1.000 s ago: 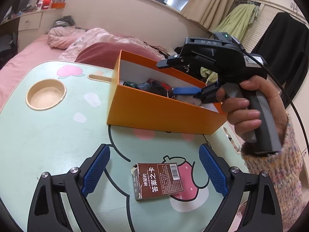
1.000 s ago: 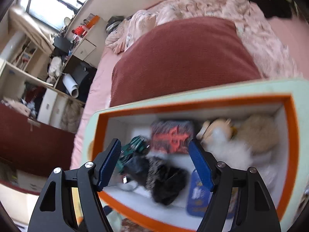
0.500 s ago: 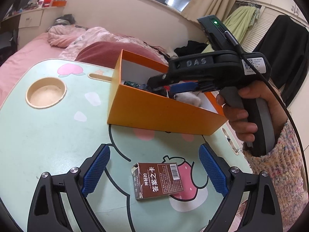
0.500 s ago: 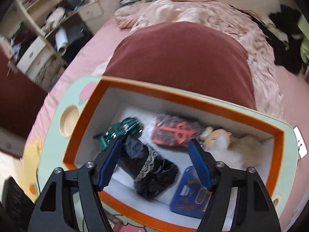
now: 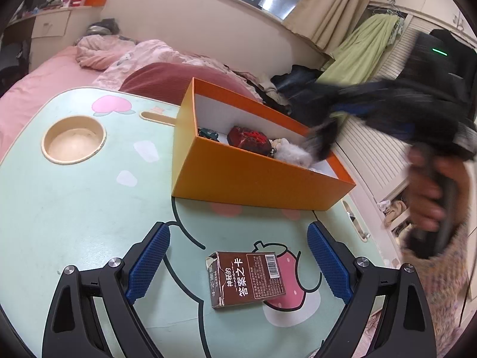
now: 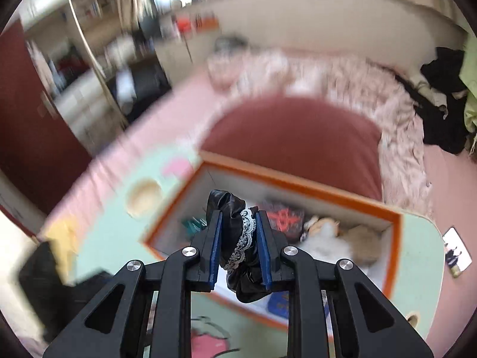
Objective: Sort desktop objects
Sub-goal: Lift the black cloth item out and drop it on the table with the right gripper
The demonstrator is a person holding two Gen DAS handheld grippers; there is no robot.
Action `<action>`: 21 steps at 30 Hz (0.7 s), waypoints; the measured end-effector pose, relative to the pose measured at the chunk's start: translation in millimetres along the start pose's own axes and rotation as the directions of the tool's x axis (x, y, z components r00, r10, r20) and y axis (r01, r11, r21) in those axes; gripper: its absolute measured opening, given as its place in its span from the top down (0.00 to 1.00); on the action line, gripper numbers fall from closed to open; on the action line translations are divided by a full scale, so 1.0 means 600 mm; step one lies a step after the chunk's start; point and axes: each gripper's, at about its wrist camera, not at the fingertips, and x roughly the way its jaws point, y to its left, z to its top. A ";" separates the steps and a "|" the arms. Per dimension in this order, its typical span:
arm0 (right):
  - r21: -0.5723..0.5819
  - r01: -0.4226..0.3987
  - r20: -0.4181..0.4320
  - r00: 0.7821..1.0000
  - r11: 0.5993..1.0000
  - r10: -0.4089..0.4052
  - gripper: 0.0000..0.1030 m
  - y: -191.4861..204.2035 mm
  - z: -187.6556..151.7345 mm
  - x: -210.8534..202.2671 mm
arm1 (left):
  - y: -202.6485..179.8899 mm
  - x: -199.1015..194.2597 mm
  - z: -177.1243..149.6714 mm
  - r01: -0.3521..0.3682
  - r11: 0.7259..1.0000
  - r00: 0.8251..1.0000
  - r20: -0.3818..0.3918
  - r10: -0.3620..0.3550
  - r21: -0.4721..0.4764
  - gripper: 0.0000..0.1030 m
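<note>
Left wrist view, left to right: your left gripper [image 5: 237,268] hangs over the mint-green lap table [image 5: 74,203] with its blue pads [image 5: 147,264] spread wide and nothing between them. The brown card box [image 5: 246,279] lies flat on the tabletop between those pads, untouched, exactly where it lay a second ago. Behind it the orange box [image 5: 256,182] stands on the table with a red pouch [image 5: 249,138] and a white plush [image 5: 293,152] showing inside. Further right, your right hand [image 5: 429,197] and its tool are a motion-blurred streak above the box's right end; a second ago that tool sat lower, its tips down inside the box.

Right wrist view: your right gripper [image 6: 237,235] has just been closing and now pinches a black lace-trimmed fabric piece [image 6: 238,238] between narrow jaws. Half a second ago the same piece lay on the box floor between the open fingers; now it is clear of the floor, over the box's near-left part.

Reading: the fabric is coming out of the box, not going in, so you appear to be re-sorting its contents. The fabric hangs slack below the pads; watch that the trailing end clears the orange rim. The card box is yet to be dealt with.
</note>
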 end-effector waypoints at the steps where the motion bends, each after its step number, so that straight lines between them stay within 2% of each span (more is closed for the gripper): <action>1: 0.008 -0.019 0.036 0.999 1.000 0.019 0.78 0.002 -0.006 -0.026 | 0.001 0.000 0.000 -0.001 1.000 1.000 -0.001 0.001 -0.001 0.10; 3: 0.019 -0.064 0.090 0.994 0.998 0.062 0.78 0.006 -0.022 -0.075 | 0.001 0.001 0.000 -0.002 1.000 1.000 -0.002 0.002 -0.004 0.10; 5: 0.024 -0.085 0.072 0.994 0.996 0.083 0.77 0.012 -0.043 -0.083 | 0.002 0.001 -0.001 -0.003 1.000 1.000 -0.002 0.003 -0.005 0.10; 9: 0.082 -0.144 -0.023 0.989 0.986 0.147 0.77 -0.002 -0.100 -0.043 | 0.003 0.000 -0.003 -0.004 1.000 1.000 -0.005 0.004 -0.009 0.10; 14: 0.118 -0.132 -0.058 0.989 0.984 0.140 0.71 -0.016 -0.154 0.008 | 0.012 0.004 -0.002 -0.011 1.000 1.000 -0.011 0.011 -0.029 0.10; 18: 0.093 -0.141 0.057 0.989 0.986 0.136 0.69 -0.021 -0.161 -0.020 | 0.027 0.019 0.002 -0.027 0.999 0.999 -0.023 0.026 -0.044 0.10; 19: 0.088 -0.140 0.086 0.987 0.986 0.133 0.64 -0.019 -0.161 -0.031 | 0.031 0.020 0.002 -0.024 0.998 1.000 -0.018 0.024 -0.049 0.10; 21: 0.100 -0.113 0.134 0.986 0.989 0.099 0.46 -0.021 -0.161 -0.054 | 0.036 0.018 0.000 -0.007 0.998 1.000 -0.009 0.006 -0.057 0.10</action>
